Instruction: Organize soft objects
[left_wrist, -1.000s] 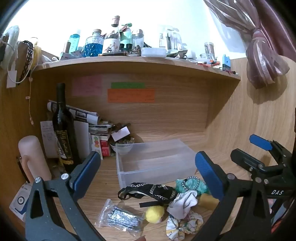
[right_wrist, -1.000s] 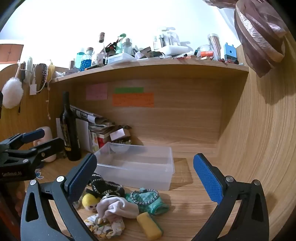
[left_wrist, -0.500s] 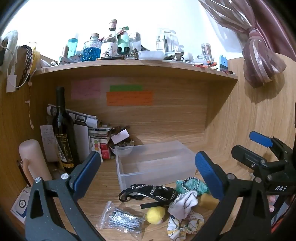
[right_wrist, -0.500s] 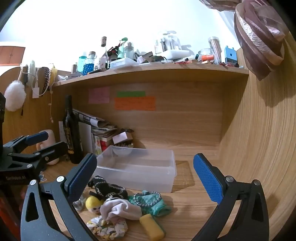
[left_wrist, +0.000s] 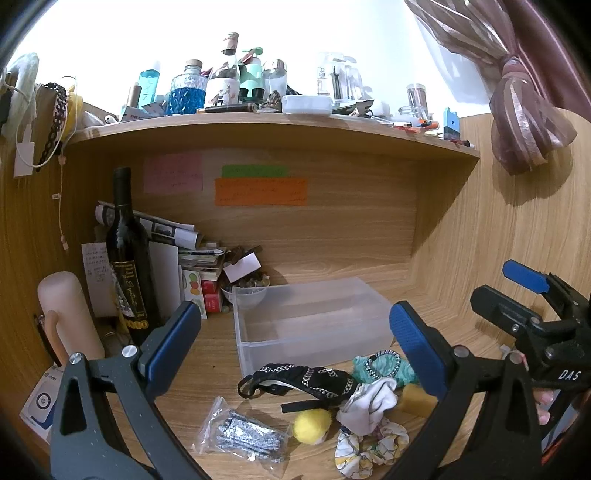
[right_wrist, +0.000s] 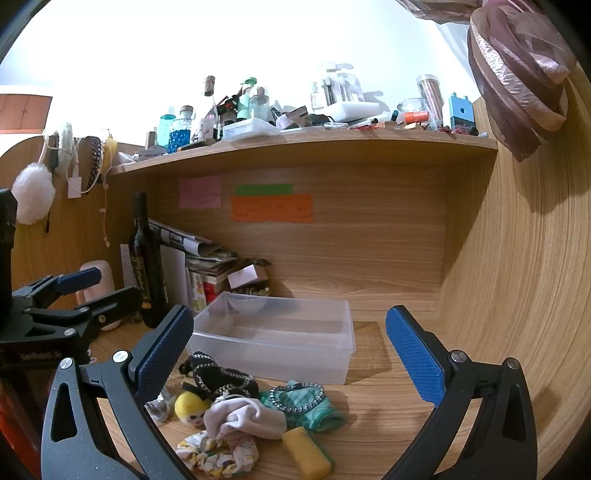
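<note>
- Since a second ago both views have lifted slightly, so the shelf sits lower in frame; the soft pile has not shifted.
- One clear bin (right_wrist: 273, 334) stands on the desk (right_wrist: 384, 424), nothing in it.
- Just before it lie one black band (left_wrist: 306, 380), one teal scrunchie (right_wrist: 306, 402), one white sock (right_wrist: 243, 417), one floral scrunchie (left_wrist: 369, 445), one yellow ball (left_wrist: 312, 426), probably a doll's head, and one sponge (right_wrist: 306, 456).
- The left gripper (left_wrist: 295, 343) and right gripper (right_wrist: 290, 350) hover above the pile, jaws wide apart, holding nothing.
</note>
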